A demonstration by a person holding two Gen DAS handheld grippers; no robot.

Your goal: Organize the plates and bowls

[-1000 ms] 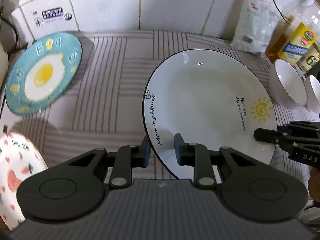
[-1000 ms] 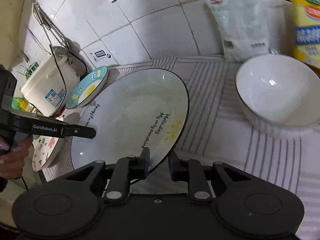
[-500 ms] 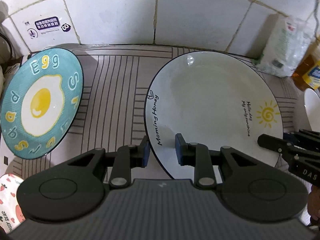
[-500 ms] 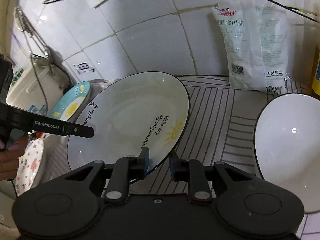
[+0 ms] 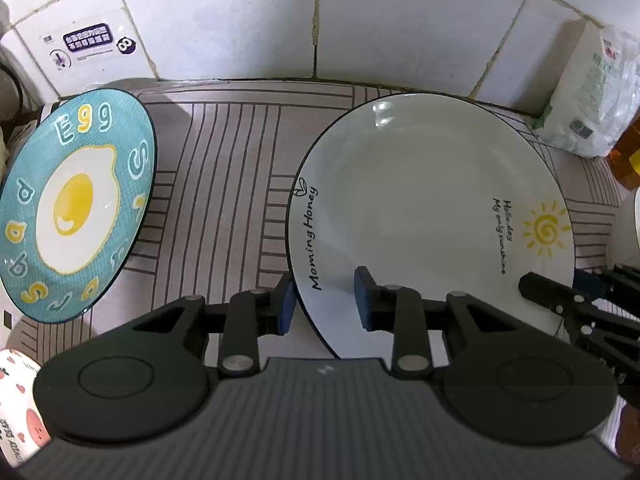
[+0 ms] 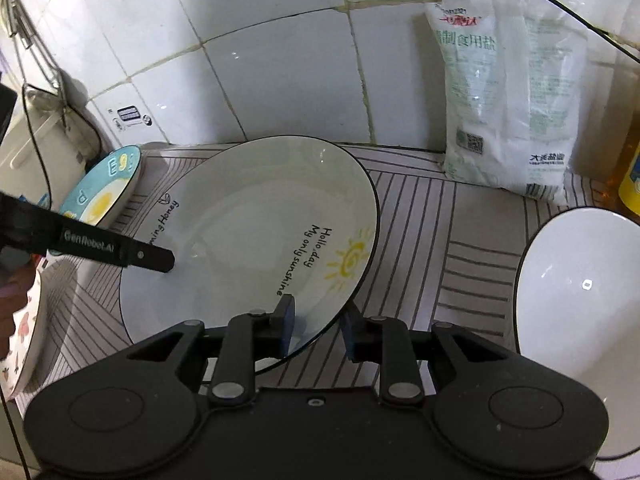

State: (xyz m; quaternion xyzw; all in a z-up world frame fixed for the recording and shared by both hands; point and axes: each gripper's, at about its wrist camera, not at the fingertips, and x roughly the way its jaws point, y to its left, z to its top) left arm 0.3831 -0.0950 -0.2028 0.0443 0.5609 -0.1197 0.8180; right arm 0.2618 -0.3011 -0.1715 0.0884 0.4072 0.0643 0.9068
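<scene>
This is a home kitchen. White glazed wall tiles (image 6: 288,80) with darkened grout back a table (image 5: 224,184) covered in a striped mat. Crockery sits on it: a white plate (image 5: 420,208) with a sun drawing, a teal plate (image 5: 76,208) painted with a fried egg, and a white bowl (image 6: 580,312). A bag of salt (image 6: 504,100) leans against the wall beside a bottle of cooking oil (image 6: 630,168), and an appliance cord (image 6: 68,112) hangs at the left.

Left gripper (image 5: 325,300), lower centre of frame: jaws have just been opening, plate rim between the pads, gaps visible. Right gripper (image 6: 318,328), lower centre: same, jaws just opening astride the rim. Both angled downward.
</scene>
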